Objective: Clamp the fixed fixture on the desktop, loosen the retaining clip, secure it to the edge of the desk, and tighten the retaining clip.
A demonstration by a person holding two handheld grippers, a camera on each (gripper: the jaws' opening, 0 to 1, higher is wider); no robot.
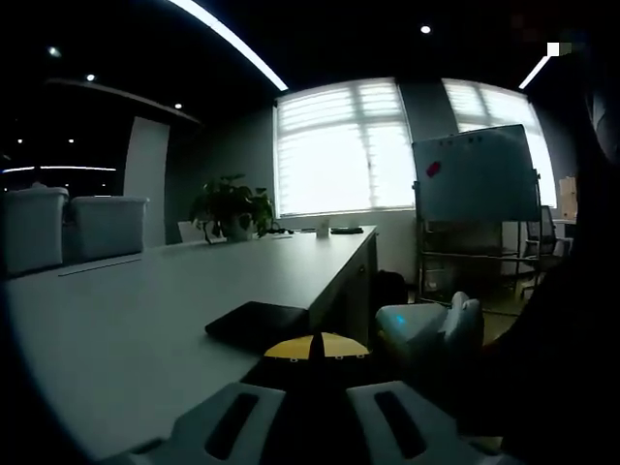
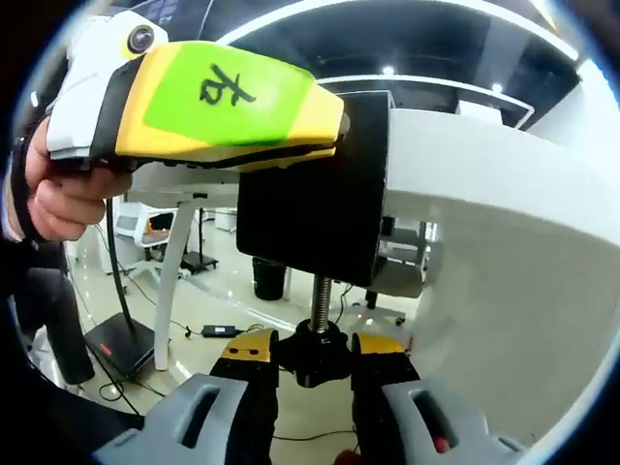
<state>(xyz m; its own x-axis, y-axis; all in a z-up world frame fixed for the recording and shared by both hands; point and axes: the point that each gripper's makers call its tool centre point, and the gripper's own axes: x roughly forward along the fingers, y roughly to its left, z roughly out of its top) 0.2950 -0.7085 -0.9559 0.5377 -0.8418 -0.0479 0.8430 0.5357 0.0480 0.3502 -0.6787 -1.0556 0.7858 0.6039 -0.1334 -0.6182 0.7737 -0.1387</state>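
Note:
The black fixture (image 2: pixel 310 194) sits over the edge of the white desk (image 2: pixel 484 184). Its flat top plate (image 1: pixel 257 325) lies on the desk surface (image 1: pixel 145 320). My left gripper (image 1: pixel 315 349) has its yellow tips together on that plate; from below it appears as a yellow and green body (image 2: pixel 334 121), held by a hand (image 2: pixel 58 194). A threaded screw (image 2: pixel 320 291) hangs under the fixture and ends in a black retaining knob (image 2: pixel 320 354). My right gripper (image 2: pixel 318 356) is shut on that knob from beneath the desk, and its white body (image 1: pixel 431 329) shows by the desk edge.
A potted plant (image 1: pixel 228 208) and small items stand at the desk's far end, with white bins (image 1: pixel 68 228) on the left. A whiteboard (image 1: pixel 475 179) stands right of the desk. Below are desk legs (image 2: pixel 174 262), floor cables (image 2: pixel 218 331) and a dark box (image 2: pixel 121 339).

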